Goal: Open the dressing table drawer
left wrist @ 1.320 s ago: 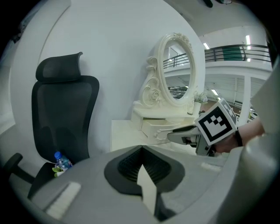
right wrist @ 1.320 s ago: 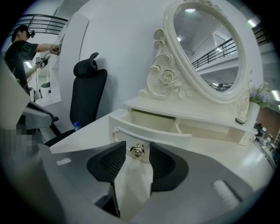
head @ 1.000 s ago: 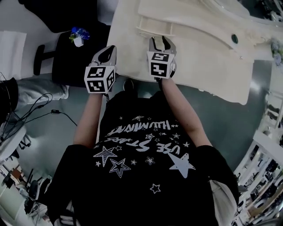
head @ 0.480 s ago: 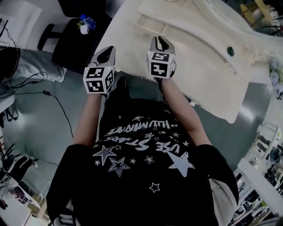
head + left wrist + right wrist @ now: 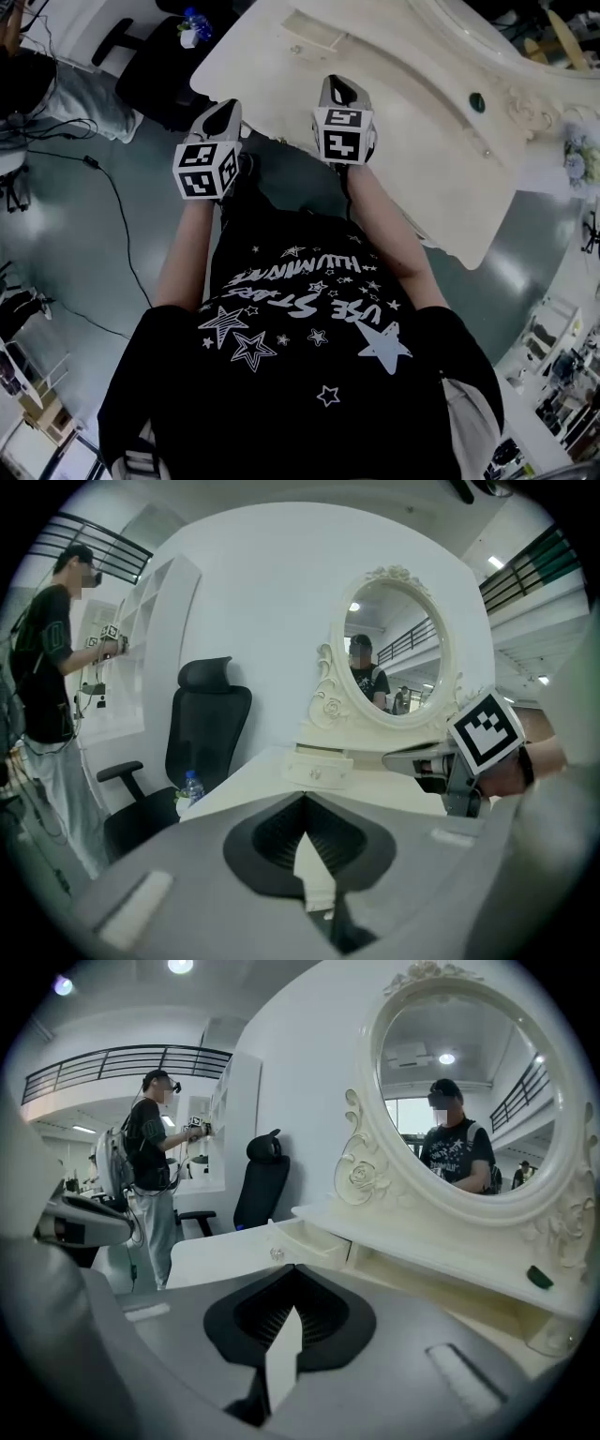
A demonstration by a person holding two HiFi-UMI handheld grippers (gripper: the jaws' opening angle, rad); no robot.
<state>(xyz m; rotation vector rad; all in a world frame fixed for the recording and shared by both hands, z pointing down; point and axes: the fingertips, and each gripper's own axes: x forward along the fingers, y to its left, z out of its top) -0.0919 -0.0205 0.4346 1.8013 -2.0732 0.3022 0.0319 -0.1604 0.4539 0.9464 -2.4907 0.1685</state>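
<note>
Head view: person stood at the near edge of the cream dressing table worktop [image 5: 403, 159], one gripper in each hand.

Left gripper [image 5: 225, 114]: level with the near edge, close to the near left corner. In its own view the jaws were closed tip to tip, with only a thin sliver of light between the ribbed pads and nothing held.

Right gripper [image 5: 338, 89]: just beside the left one, over the near edge of the worktop and pointing toward the far side. Jaws likewise pressed together and empty.

Drawer [image 5: 309, 1241]: a small one under the left end of the raised shelf below the oval mirror [image 5: 459, 1091], toward the far left corner of the worktop. It stood pulled out from the shelf, its inside showing in the right gripper view, with the knob [image 5: 277, 1254] on the front facing the near edge. It was well apart from both grippers; neither touched it.

Beyond the left edge: black office chair [image 5: 206, 728], with a small water bottle [image 5: 190, 787] on the seat.
</note>
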